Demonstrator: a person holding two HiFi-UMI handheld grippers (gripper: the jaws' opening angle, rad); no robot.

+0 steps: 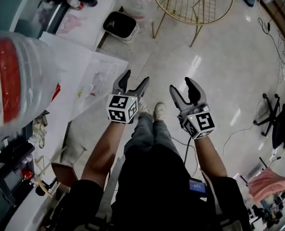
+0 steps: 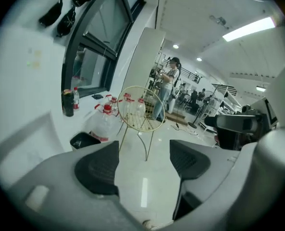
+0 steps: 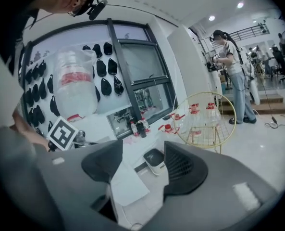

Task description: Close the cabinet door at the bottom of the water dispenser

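The water dispenser's big clear bottle with a red label (image 1: 12,81) fills the left edge of the head view; its white body (image 1: 80,66) drops away below it. The bottle (image 3: 75,85) also stands left of the window in the right gripper view. I cannot make out the bottom cabinet door in any view. My left gripper (image 1: 131,84) is held high beside the white body, open, with only floor between its pads (image 2: 143,160). My right gripper (image 1: 183,90) is level with it further right, also open and empty (image 3: 142,165).
A gold wire chair (image 1: 192,4) and a black bin (image 1: 120,25) stand ahead on the glossy floor. Spare water bottles (image 2: 104,121) sit by the wall. A cable (image 1: 238,129) and an office chair base (image 1: 272,114) lie at the right. A person (image 2: 170,88) stands far off.
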